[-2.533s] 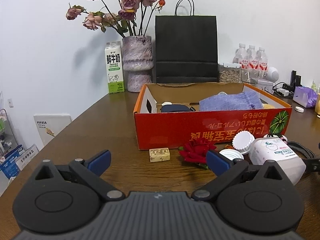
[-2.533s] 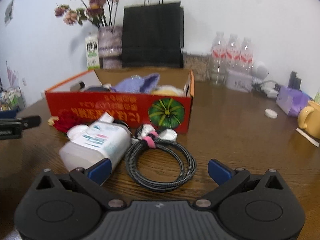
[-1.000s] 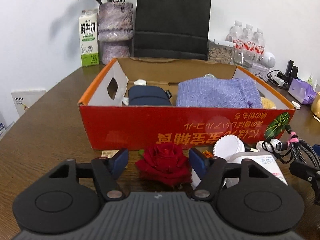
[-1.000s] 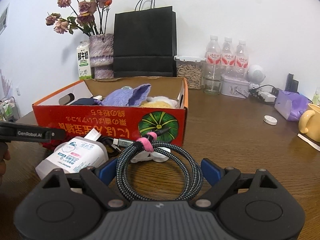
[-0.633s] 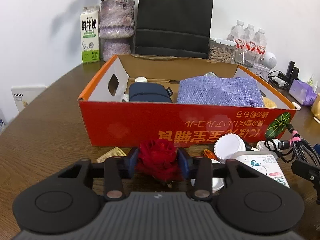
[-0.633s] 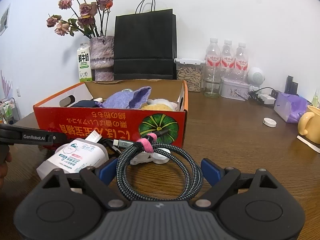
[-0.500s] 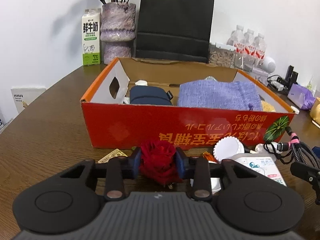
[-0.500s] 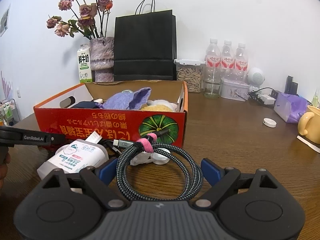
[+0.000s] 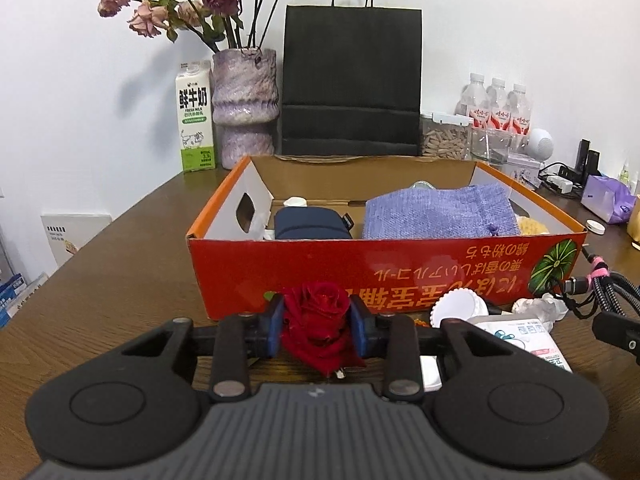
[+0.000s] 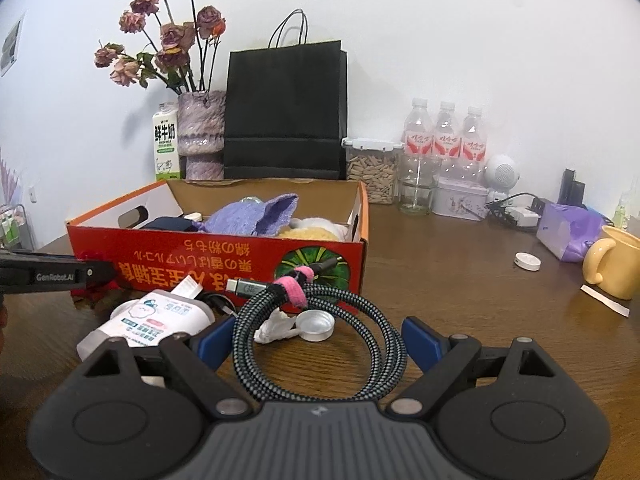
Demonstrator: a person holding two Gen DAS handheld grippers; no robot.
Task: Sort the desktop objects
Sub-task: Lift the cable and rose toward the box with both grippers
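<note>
Plain white wall (image 10: 480, 40), dark wood table (image 10: 460, 272).
Soft even light, faint flower shadows on the wall, grain showing on the tabletop.

Along the bench's (image 10: 460, 280) far edge: milk carton (image 9: 195, 116), vase (image 9: 245, 106) of dried roses, black bag (image 9: 351, 82), seed jar (image 10: 373, 170), three bottles (image 10: 445, 140). At the right edge, a purple pack (image 10: 568, 230) and yellow mug (image 10: 614, 266).

Red rose (image 9: 318, 322), red-orange box (image 9: 384, 268), black-and-grey braided cable (image 10: 320, 344) with pink strap (image 10: 294, 278).
</note>
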